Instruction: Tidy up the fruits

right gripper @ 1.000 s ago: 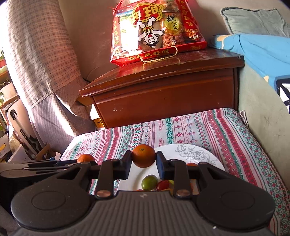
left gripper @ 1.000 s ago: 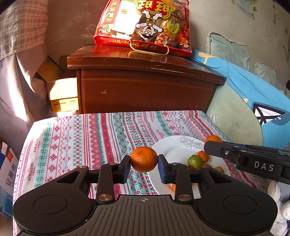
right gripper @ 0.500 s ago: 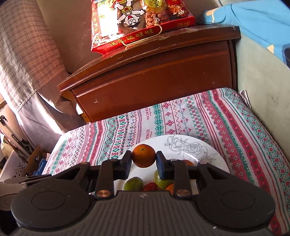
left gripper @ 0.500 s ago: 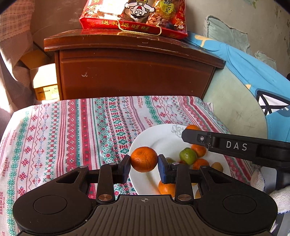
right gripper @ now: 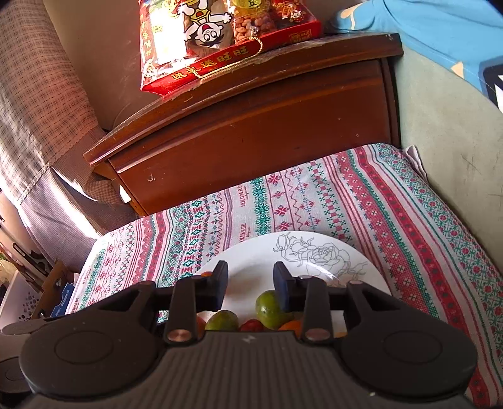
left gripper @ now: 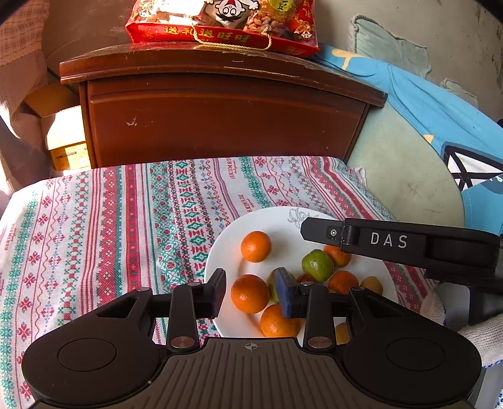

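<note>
Oranges on the plate (left gripper: 220,251), and here is the picture: one orange (left gripper: 250,293) sits between the left gripper (left gripper: 251,294)'s fingers, loose, clear daylight on both sides as those jaws are opening and the pads press on nothing. A second orange (left gripper: 255,246) lies just ahead of that gripper, alone on the white china, and a third (left gripper: 278,321) tucks under its right finger. To the right of the tips there is a green fruit (left gripper: 317,265), more oranges and a small red one, all crowded together. Over them comes the right gripper (right gripper: 250,284), seen side-on from the left wrist as a black bar marked DAS; in its own view its jaws are opening too, nothing between the pads, bare plate ahead with a drawn rose, a green fruit beside its right finger and another below. The plate sits on a patterned cloth (left gripper: 110,220). Beyond the cloth, ahead of both grippers, stands a brown cabinet (left gripper: 220,110) with a red snack bag (left gripper: 220,28) on top.
</note>
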Motion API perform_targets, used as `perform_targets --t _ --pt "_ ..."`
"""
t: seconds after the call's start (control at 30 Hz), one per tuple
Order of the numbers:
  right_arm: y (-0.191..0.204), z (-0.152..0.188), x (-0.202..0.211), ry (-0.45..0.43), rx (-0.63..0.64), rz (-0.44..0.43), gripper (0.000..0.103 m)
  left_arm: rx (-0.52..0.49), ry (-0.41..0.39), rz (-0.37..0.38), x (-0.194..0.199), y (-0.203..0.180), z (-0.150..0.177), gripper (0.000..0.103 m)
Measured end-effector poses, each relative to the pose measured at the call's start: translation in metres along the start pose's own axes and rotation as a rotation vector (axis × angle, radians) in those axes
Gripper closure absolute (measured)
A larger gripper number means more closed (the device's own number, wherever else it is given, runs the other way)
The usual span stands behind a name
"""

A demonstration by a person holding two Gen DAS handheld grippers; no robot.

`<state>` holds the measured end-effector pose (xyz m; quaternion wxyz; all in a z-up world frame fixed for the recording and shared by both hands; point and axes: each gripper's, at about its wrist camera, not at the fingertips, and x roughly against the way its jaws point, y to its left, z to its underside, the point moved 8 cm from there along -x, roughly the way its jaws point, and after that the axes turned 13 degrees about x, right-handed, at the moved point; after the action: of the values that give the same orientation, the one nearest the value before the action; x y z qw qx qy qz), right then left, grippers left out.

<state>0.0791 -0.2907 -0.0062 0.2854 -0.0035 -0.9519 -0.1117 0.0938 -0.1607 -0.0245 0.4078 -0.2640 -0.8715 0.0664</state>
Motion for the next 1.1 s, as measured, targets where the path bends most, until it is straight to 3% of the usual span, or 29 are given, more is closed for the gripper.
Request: perform_targets --t 0.07,0.23,0.47,0.53,0.6,0.87,1.1 --pt "-0.001 -0.002 0.004 -0.005 -0.008 0.002 0.067 -0.003 -0.004 0.0 0.004 -0.003 -0.001 0.045" --pt "0.0 -0.004 0.018 0.001 -0.005 0.042 0.058 -0.018 0.01 -0.008 0.015 -0.011 0.0 0.035" --pt "0.002 0.0 0.046 0.016 0.006 0.109 0.047 -0.023 0.036 -0.024 0.036 -0.01 0.008 0.029" --pt "0.002 0.003 0.055 0.03 -0.009 0.133 0.038 -0.016 0.044 -0.043 0.043 -0.007 0.01 0.027" --pt "0.003 0.007 0.063 0.031 -0.021 0.139 0.037 -0.006 0.052 -0.058 0.048 -0.002 0.012 0.024" --pt "0.009 0.027 0.086 0.082 -0.039 0.202 0.021 0.05 0.083 -0.107 0.06 0.015 0.019 0.021" --pt "0.01 0.049 0.086 0.158 -0.045 0.262 0.017 0.059 0.117 -0.165 0.057 0.021 0.024 0.017"
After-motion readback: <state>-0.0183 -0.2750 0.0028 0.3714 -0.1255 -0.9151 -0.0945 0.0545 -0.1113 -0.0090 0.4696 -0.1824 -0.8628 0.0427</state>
